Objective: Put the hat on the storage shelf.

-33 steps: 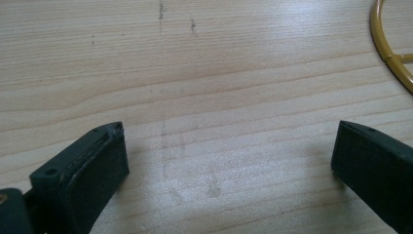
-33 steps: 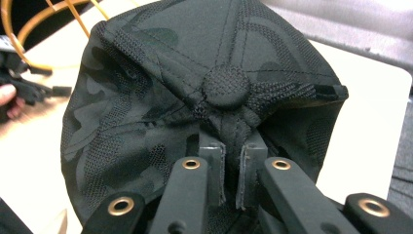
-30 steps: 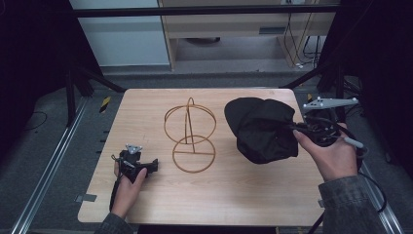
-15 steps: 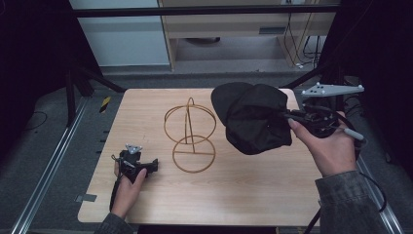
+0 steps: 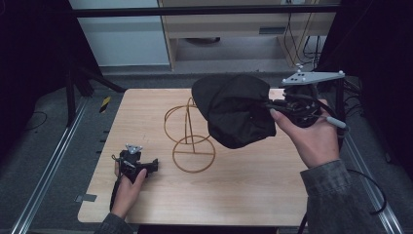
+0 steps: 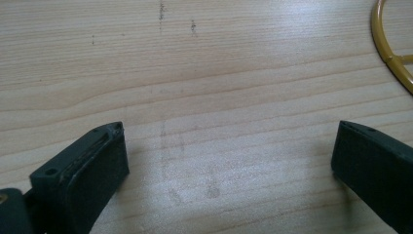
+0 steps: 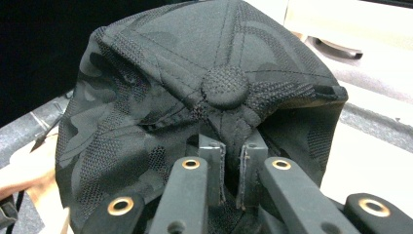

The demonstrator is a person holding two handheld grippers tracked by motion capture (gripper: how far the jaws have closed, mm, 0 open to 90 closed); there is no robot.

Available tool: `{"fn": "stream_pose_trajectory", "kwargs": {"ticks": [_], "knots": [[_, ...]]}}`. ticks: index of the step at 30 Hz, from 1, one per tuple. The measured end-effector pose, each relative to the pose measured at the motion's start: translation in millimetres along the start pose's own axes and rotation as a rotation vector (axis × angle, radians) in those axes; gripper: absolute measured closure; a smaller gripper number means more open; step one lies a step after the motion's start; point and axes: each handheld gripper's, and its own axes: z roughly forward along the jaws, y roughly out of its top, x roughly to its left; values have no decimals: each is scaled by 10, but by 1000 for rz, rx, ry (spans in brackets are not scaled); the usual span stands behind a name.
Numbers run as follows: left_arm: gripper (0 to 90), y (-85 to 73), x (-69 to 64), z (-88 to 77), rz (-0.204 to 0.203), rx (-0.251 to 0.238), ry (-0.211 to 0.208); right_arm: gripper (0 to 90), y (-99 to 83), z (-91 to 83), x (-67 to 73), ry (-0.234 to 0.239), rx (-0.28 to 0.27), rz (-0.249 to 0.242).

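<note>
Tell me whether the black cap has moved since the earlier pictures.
Yes. The black cap, pinched in the right hand-held gripper, has risen off the table and shifted left, now overlapping the gold wire stand in the high view.

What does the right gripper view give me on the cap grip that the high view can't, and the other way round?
Right gripper view: the right gripper with jaws pinched shut on the black cap just below its top button. High view: the cap lifted clear of the table, above and right of the gold wire stand, and the left gripper resting on the tabletop. Both: the cap held by the right gripper.
</note>
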Motion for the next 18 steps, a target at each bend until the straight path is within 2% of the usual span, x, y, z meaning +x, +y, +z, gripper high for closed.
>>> {"fn": "stream_pose_trajectory", "kwargs": {"ticks": [6, 18], "knots": [[0, 0, -1, 0, 0, 0, 0, 842, 103, 173, 148, 36, -8, -19], [0, 1, -6, 3, -1, -1, 1, 837, 197, 574, 348, 73, 30, -51]]}}
